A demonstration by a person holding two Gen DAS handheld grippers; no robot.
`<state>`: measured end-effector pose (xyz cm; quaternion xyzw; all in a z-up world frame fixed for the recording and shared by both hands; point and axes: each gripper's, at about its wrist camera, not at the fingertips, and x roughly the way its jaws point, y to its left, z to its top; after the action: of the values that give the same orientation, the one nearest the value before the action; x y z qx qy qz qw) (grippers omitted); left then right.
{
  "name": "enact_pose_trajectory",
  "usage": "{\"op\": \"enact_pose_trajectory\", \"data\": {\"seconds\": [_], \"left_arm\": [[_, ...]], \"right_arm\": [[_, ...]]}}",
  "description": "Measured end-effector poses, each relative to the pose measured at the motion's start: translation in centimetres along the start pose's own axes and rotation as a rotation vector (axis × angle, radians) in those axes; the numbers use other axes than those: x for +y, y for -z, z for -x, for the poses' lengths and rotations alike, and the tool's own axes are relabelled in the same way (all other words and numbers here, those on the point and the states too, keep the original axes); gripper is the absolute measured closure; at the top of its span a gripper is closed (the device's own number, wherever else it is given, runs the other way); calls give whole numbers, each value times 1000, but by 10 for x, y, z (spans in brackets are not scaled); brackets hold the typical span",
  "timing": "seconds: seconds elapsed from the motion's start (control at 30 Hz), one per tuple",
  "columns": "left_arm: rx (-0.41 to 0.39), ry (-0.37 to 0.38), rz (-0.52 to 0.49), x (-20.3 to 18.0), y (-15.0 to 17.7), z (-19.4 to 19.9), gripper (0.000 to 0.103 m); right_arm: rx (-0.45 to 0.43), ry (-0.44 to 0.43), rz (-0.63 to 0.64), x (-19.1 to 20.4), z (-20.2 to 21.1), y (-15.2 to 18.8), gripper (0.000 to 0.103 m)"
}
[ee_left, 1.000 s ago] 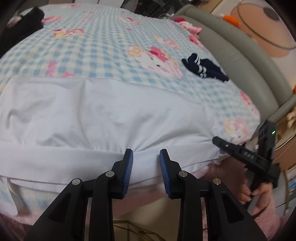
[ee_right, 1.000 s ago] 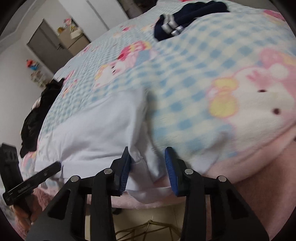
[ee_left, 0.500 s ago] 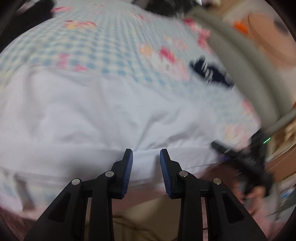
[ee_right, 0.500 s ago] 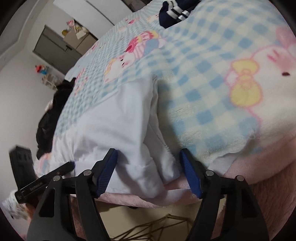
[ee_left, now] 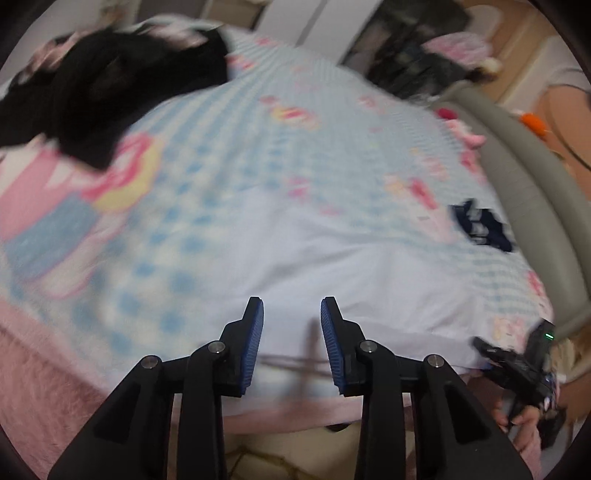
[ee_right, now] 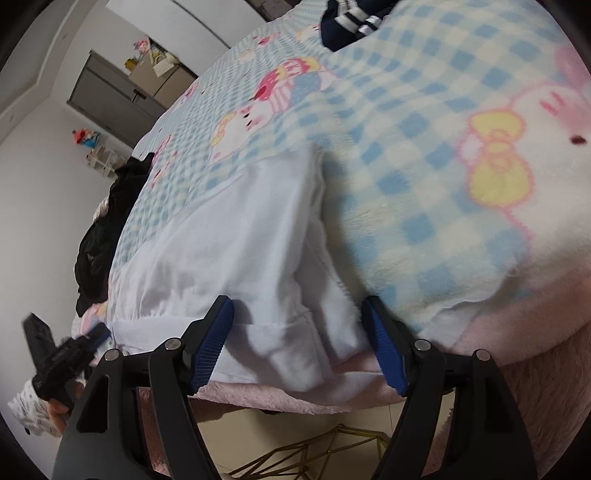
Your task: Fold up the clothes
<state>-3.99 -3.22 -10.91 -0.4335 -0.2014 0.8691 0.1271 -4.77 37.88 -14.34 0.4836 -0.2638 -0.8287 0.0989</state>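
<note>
Within the last second the right gripper (ee_right: 297, 343) has been spread wide around the bunched corner of the white garment (ee_right: 236, 243) at the bed (ee_right: 424, 155) edge, where narrower before; the left gripper (ee_left: 291, 345), narrowly parted and empty, has been swung leftward along the hem, so a fresh grasp seems prepared

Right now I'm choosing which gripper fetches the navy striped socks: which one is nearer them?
Right. The right gripper sits at the white garment's end toward the navy socks; the left gripper is further along its hem.
</note>
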Motion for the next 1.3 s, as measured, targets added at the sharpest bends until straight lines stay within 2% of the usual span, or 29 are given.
{"op": "enact_pose_trajectory", "data": {"seconds": [0.07,0.1,0.27,0.33,0.4,0.5,0.6,0.8,0.93,1.03,1.1,1.17,1.23,1.3], "left_arm": [[16,95,-58,-27,-2,-8,66],[44,143,-83,-43,-1,-17,66],[175,199,-236,-114,10,-74,66],[241,185,-232,-126,14,-96,66],[266,207,-202,-126,18,-102,66],[261,249,-155,-119,15,-94,66],[239,318,-77,-108,6,-81,61],[215,464,0,-110,-20,-67,48],[264,490,-69,-143,-29,-79,44],[318,446,-118,-162,-26,-96,44],[340,401,-138,-166,-21,-106,46],[356,363,-142,-163,-16,-113,63],[350,354,-104,-155,-13,-116,78],[327,351,-75,-145,-14,-112,82]], "right_arm": [[1,-15,14,3,0,-1,45],[0,-23,12,3,0,-1,47],[11,-48,-23,0,-3,-1,44],[-1,-41,-8,1,2,2,48],[-29,-37,25,7,9,4,71],[-74,-36,78,21,19,4,78],[-97,-66,135,36,20,4,79],[-144,-127,249,68,21,3,80],[-175,-167,326,88,22,3,80],[-168,-184,362,97,18,5,80],[-165,-192,386,102,16,7,80],[-158,-202,407,107,14,9,79],[-139,-202,425,110,10,13,77],[-124,-207,434,108,11,17,73]]}}
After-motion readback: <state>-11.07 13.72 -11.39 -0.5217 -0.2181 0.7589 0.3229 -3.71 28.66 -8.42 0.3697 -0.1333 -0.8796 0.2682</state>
